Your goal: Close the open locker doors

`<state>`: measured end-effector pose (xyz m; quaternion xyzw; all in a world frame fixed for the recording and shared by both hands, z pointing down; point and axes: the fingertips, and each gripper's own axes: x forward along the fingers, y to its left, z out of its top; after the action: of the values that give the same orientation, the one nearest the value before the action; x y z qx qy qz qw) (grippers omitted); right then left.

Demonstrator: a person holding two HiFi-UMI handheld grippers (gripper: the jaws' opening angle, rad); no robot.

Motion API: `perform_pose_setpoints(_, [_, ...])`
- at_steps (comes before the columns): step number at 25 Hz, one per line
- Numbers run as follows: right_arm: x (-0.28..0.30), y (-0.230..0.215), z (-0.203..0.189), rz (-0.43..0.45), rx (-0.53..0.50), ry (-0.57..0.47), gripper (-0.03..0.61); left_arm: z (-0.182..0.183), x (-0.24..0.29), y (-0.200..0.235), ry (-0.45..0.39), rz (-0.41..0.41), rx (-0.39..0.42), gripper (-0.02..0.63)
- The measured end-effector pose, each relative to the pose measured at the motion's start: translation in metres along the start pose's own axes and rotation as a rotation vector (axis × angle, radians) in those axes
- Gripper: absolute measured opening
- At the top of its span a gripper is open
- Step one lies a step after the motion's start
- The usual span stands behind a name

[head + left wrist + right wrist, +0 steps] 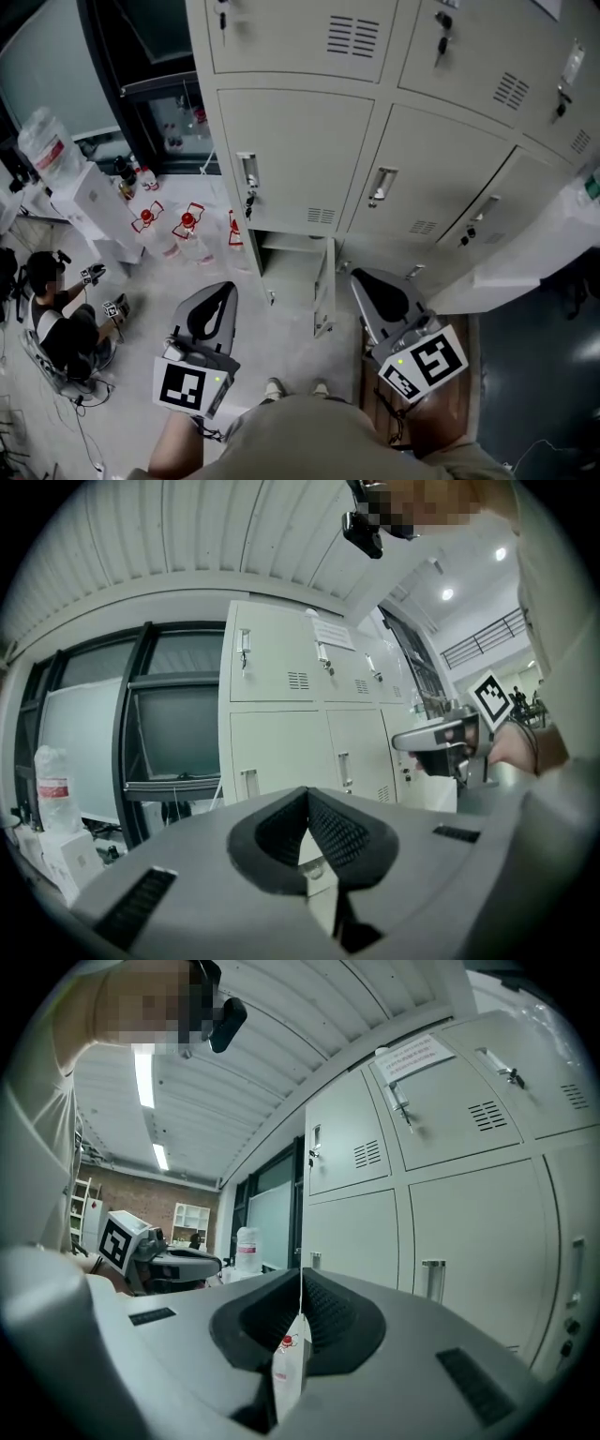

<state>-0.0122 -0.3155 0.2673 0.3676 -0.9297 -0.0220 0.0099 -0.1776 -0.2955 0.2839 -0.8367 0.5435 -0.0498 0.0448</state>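
**Locker bank.** The pale grey steel locker bank (pixel 309 159) stands directly ahead of the person. In the head view, the upper doors with chrome handles sit flush and shut. One bottom-row door is not: the narrow grey open door (pixel 324 286) at centre is swung out toward the near side and seen almost edge-on. Its exposed compartment (pixel 289 267) lies just to its left. At the far right a pale flat slab (pixel 530 248) juts out from the bank. It may be a second open door, but the views do not settle this.

**Tongs.** The left tongs (pixel 223 291) are pressed together with nothing between them. They point level at the bank, left of the open door and apart from it. The right tongs (pixel 367 281) are likewise pressed together and empty. They sit just right of the open door, and no contact with it is visible.

**Progress.** Judged from the door positions, the task is unfinished — at least the centre door is left to close, and possibly the slab at the right. The right tongs lie on the door's outer face side, so they appear better placed to push it.

**Surroundings.** Clear plastic bottles with red caps (pixel 187 225) stand on the floor at left, beyond a seated person (pixel 56 314).
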Motion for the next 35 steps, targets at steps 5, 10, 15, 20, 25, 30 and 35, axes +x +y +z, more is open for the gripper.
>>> perform_pose_setpoints(5, [-0.006, 0.001, 0.0, 0.001, -0.002, 0.002, 0.012, -0.001, -0.002, -0.01, 0.005, -0.01, -0.01, 0.006])
perform_pose_setpoints(10, [-0.01, 0.003, 0.001, 0.004, 0.0, -0.003, 0.009, 0.002, -0.005, -0.012, 0.003, -0.003, -0.002, 0.006])
perform_pose_setpoints(15, [-0.014, 0.003, 0.011, -0.013, -0.009, -0.044, 0.091, 0.007, -0.005, -0.012, 0.0, 0.002, 0.002, 0.006])
perform_pose_setpoints(20, [-0.02, -0.01, 0.007, -0.101, -0.024, -0.045, 0.258, 0.004, 0.003, -0.011, 0.006, -0.003, 0.008, 0.006])
perform_pose_setpoints(25, [-0.023, -0.017, -0.019, -0.134, 0.008, 0.007, 0.253, -0.012, 0.017, -0.014, 0.035, -0.038, 0.032, 0.006])
perform_pose_setpoints(30, [-0.017, -0.016, -0.064, -0.139, 0.057, 0.087, 0.253, -0.045, 0.036, -0.022, 0.088, -0.077, 0.045, 0.006])
perform_pose_setpoints(35, [-0.005, -0.015, -0.12, -0.143, 0.086, 0.152, 0.252, -0.083, 0.047, -0.03, 0.1, -0.11, 0.023, 0.006])
